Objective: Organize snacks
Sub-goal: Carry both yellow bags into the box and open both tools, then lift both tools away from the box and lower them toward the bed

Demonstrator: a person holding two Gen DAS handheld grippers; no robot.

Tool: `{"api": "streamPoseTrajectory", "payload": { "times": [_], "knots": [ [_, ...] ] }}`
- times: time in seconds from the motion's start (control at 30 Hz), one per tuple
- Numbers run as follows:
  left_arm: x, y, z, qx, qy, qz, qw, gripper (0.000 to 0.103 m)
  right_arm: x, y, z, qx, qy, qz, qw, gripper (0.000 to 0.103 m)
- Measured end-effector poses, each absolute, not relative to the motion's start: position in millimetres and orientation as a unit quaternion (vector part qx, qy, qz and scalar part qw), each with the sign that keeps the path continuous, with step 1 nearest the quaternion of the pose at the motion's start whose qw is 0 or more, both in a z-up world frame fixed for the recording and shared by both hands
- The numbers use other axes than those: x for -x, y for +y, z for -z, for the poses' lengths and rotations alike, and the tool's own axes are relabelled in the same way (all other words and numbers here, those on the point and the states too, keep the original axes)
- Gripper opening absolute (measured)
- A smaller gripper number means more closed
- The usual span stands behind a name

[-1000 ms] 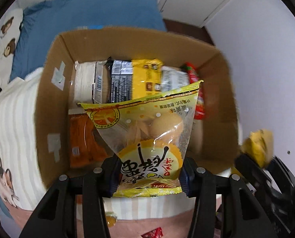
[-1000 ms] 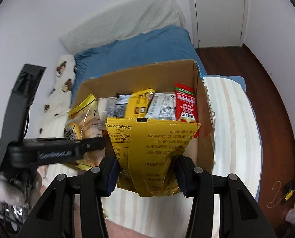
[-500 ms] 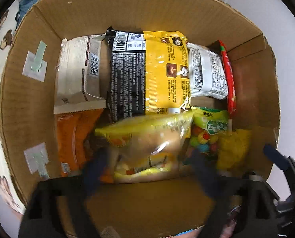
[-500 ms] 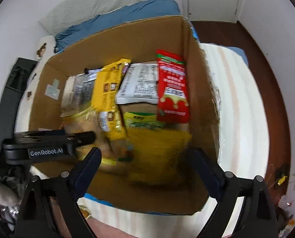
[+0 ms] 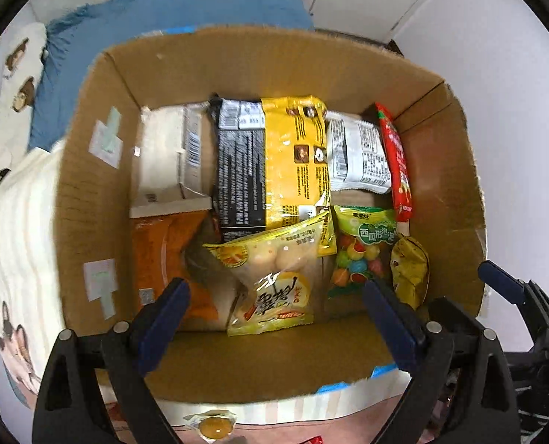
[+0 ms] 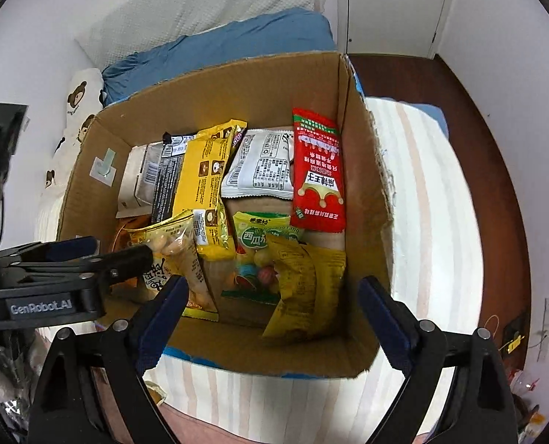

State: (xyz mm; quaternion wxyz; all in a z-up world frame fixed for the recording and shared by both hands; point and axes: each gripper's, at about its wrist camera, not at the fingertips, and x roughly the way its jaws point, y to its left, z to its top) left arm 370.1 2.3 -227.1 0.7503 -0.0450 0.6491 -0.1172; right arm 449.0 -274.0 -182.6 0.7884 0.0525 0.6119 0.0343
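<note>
Cardboard box [image 5: 89, 192] on the bed holds my egg-snack bag [image 5: 274, 277] beside the gumball bag [image 5: 359, 251]. My left fingers [image 5: 274, 318] and right fingers [image 6: 274, 314] gape wide, empty.

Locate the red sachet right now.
In both wrist views the red sachet stands upright in the cardboard box, against its right wall, beside the white packet.

Snack packets [image 5: 270, 273] lie packed inside the open cardboard box [image 5: 89, 185].

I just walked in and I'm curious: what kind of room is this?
Most likely a bedroom: the brown cardboard snack box sits on a striped bed cover, with a blue pillow and a bear-print cushion behind it, beside a white door.
</note>
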Motion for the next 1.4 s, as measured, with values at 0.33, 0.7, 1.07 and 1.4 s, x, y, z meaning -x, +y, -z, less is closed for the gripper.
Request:
{"api": "streamPoseTrajectory", "payload": {
  "times": [0.33, 0.7, 1.07, 1.4],
  "knots": [
    [-330.7, 16.5, 190.7, 0.022, 0.57, 0.077, 0.817, 0.096, -412.0, -265.2, 141.5, -0.027, 0.566, -0.033, 0.823, 0.095],
    [-267.5, 32.6, 142.7, 0.018, 0.498, 0.06, 0.865, 0.096, -355.6, -253.8, 88.5, -0.019, 0.504, -0.031, 0.863, 0.095],
    [-216.4, 28.5, 107.9, 0.017, 0.458, 0.076, 0.886, 0.096, -301.6, -252.1, 53.6, -0.021, 0.467, -0.025, 0.884, 0.098],
    [-186.3, 26.2, 87.2, 0.008, 0.424, 0.077, 0.902, 0.096, -266.1, -254.4, 22.6, -0.032, 0.432, -0.023, 0.901, 0.099]
  ]
}}
